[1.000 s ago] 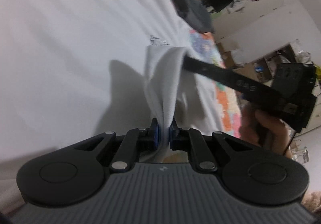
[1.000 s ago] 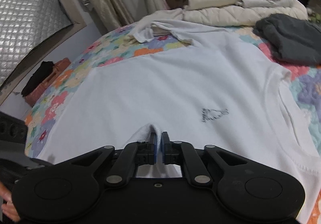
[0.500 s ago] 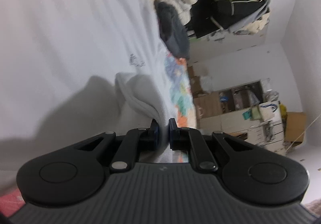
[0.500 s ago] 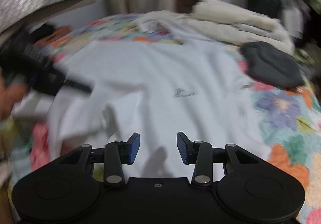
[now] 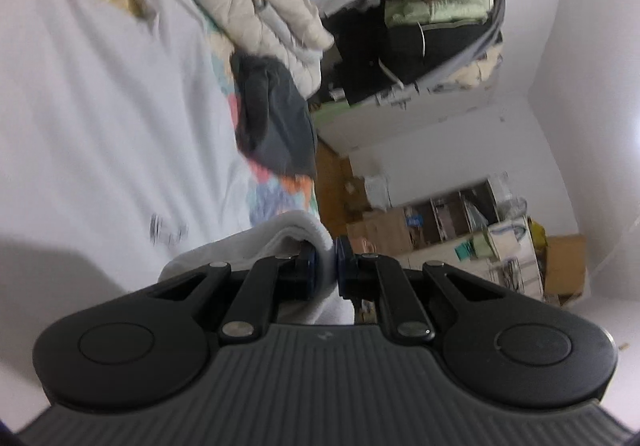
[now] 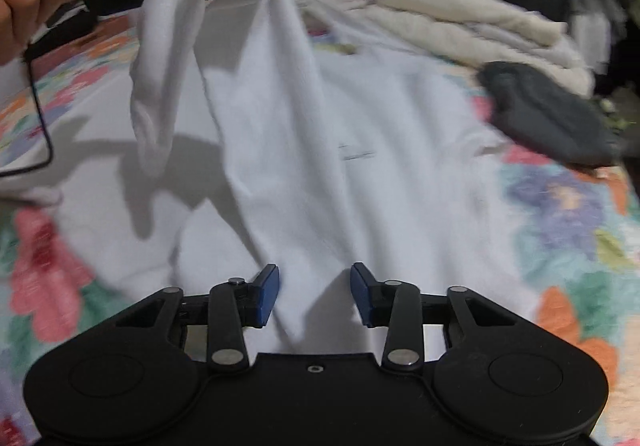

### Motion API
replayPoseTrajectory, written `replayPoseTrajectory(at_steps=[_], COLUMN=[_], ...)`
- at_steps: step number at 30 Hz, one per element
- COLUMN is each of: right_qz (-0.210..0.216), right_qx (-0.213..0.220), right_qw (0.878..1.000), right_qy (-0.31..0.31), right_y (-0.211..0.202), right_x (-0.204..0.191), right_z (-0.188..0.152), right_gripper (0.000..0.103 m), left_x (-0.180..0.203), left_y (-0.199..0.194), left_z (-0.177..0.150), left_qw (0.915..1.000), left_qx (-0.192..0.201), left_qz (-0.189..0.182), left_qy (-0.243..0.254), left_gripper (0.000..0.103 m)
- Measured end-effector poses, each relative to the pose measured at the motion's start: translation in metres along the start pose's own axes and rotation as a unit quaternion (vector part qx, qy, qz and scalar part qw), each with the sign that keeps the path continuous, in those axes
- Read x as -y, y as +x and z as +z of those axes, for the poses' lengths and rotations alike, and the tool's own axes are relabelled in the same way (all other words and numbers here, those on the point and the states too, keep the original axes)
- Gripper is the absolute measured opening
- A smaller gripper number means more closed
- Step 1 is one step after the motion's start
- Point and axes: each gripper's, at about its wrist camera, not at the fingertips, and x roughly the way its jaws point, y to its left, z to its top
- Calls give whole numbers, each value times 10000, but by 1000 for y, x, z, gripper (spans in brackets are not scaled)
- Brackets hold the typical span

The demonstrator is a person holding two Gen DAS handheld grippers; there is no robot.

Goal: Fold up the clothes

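White T-shirt (image 6: 360,150) lies flat on floral bedspread (image 6: 568,230); one edge is lifted toward 11 o'clock, likely to carry it across for a fold. Left gripper (image 5: 325,273) is clamped on that hem, cloth pinched between pads. Right gripper (image 6: 315,294) stands half open at 6 o'clock, jaws just closing partway; cloth lies below, nothing gripped.

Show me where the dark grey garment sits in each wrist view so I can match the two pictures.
Left wrist view: the dark grey garment lies centre, above the left gripper, at the floral bedspread's edge.
Right wrist view: it lies upper right, beyond the white T-shirt.
Shared landmark: the cream quilted stack right beside it in both views.
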Motion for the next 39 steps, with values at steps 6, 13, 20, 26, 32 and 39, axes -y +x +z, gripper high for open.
replayPoseTrajectory(at_steps=[6, 13, 20, 26, 32, 39], right_qz=[-317, -295, 213, -131, -114, -250], right_qx=[-175, 13, 71, -263, -372, -165], right_qw=[9915, 9986, 9974, 9897, 9936, 9913], right_qy=[1248, 437, -689, -1399, -1056, -1278], right_y=[9, -13, -3, 31, 38, 49], right_x=[43, 20, -27, -50, -38, -40], right_z=[-11, -13, 9, 29, 23, 17], right_gripper=[14, 18, 20, 30, 32, 2], left_x=[-49, -53, 0, -3, -37, -61], left_y=[7, -5, -25, -17, 21, 9], left_z=[5, -8, -8, -39, -51, -19], left_qw=[9880, 9720, 9501, 9319, 9136, 9273], left_qx=[287, -220, -26, -712, -1280, -823], left_qz=[1518, 2226, 2236, 2056, 2366, 2571], left_qy=[60, 714, 2174, 2903, 3050, 2594], left_gripper=[53, 58, 69, 94, 94, 10])
